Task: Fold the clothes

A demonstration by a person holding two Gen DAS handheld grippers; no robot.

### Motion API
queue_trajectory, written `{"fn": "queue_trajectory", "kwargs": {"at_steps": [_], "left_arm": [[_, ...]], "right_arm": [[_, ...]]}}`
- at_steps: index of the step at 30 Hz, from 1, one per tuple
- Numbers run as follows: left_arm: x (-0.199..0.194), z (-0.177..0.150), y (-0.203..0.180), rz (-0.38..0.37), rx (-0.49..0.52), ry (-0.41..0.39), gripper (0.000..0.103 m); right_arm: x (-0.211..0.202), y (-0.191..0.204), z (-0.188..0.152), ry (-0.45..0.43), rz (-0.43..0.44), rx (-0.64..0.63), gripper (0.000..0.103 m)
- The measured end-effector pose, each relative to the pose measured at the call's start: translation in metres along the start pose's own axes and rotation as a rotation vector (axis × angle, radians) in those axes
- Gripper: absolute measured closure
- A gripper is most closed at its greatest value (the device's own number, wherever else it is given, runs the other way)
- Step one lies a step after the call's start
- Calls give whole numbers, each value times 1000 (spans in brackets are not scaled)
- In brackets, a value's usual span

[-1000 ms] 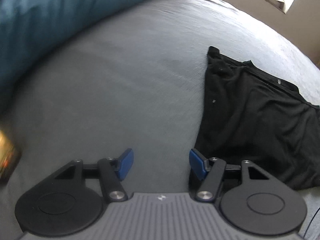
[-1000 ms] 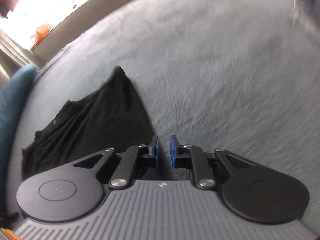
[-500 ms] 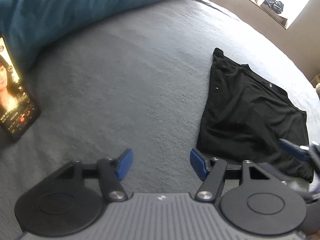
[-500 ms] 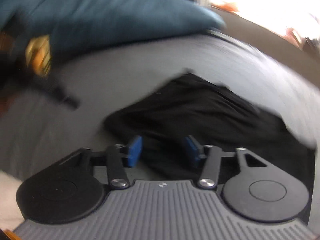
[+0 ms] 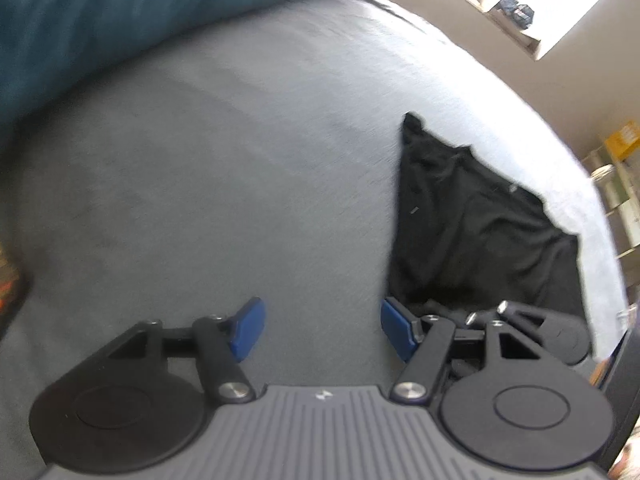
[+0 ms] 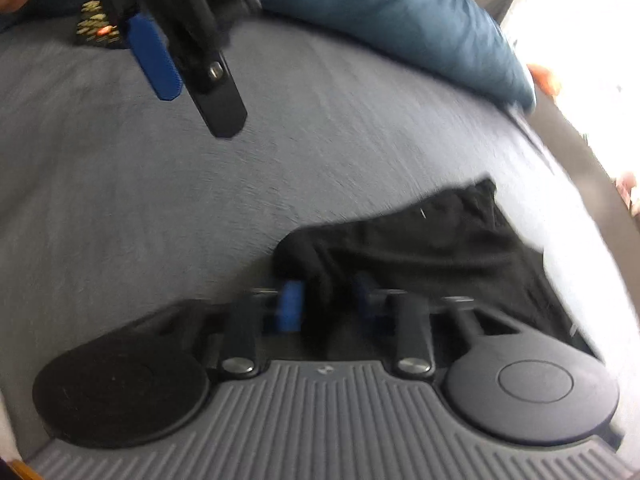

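While the black garment (image 5: 472, 232) lies spread on the grey bed (image 5: 208, 184), I log its position: well clear of the teal pillow (image 5: 120, 20), toward the bed's far edge from it. My right gripper (image 6: 326, 304) sits at the garment's near corner, the one farthest from the pillow; its fingers (image 6: 290, 306) are clamped on a raised bunch of the black fabric, which fills the gap between them. The frame is motion-blurred, so I cannot tell how much cloth is caught. My left gripper (image 5: 320, 330) hangs over bare bed just beside the garment, on its pillow side, fingers (image 5: 248, 328) apart with nothing between them. In the right wrist view the left gripper (image 6: 180, 68) shows above the bed, between garment and pillow.
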State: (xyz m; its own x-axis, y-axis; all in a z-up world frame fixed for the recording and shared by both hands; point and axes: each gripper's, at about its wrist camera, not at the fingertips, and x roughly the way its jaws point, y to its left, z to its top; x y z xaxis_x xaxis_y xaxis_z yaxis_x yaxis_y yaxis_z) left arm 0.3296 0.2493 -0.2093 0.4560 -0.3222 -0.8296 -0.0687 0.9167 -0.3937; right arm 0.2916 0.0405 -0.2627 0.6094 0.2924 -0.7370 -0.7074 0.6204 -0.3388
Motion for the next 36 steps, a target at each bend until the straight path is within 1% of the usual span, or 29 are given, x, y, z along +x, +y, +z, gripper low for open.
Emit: {"fn": "queue_trajectory", "kwargs": {"at_steps": [2, 4, 5, 7, 9, 12, 14, 17, 19, 20, 21, 23, 24, 27, 31, 33, 36], "left_arm": [[13, 15, -4, -71, -23, 17, 36], [33, 34, -11, -150, -43, 60, 36], [45, 43, -16, -177, -50, 80, 36], [67, 62, -27, -193, -56, 92, 36], [91, 80, -42, -199, -21, 114, 36], [125, 99, -59, -224, 6, 182, 37], [145, 106, -70, -216, 25, 210, 38], [161, 118, -82, -219, 52, 190, 39], [170, 127, -89, -213, 57, 186, 43], [175, 131, -93, -206, 61, 185, 50], [178, 133, -96, -188, 73, 179, 65], [185, 136, -104, -146, 101, 176, 82], [187, 136, -107, -139, 106, 175, 85], [186, 137, -118, -105, 110, 155, 91], [177, 133, -140, -50, 108, 107, 93], [169, 134, -157, -49, 113, 78, 93], [158, 134, -199, -51, 175, 42, 93]], "right_arm": [[-6, -9, -1, -1, 22, 83, 100], [-14, -16, -3, -16, 29, 159, 100], [-19, -18, -5, -26, 32, 191, 100], [-29, -25, -6, -46, 39, 243, 100], [-31, -35, -4, -63, 43, 286, 100], [-39, -45, -4, -81, 51, 340, 100], [-44, -50, -5, -97, 59, 369, 100], [-51, -54, -9, -128, 80, 399, 100], [-46, -59, -11, -137, 94, 409, 100], [-43, -61, -12, -141, 101, 415, 100], [-44, -61, -12, -149, 104, 418, 100], [-45, -63, -13, -165, 110, 428, 100], [-48, -63, -13, -174, 110, 437, 100], [-54, -66, -16, -197, 113, 475, 100], [-65, -76, -26, -235, 101, 525, 100], [-72, -84, -32, -258, 91, 549, 100], [-83, -100, -48, -291, 62, 595, 100]]}}
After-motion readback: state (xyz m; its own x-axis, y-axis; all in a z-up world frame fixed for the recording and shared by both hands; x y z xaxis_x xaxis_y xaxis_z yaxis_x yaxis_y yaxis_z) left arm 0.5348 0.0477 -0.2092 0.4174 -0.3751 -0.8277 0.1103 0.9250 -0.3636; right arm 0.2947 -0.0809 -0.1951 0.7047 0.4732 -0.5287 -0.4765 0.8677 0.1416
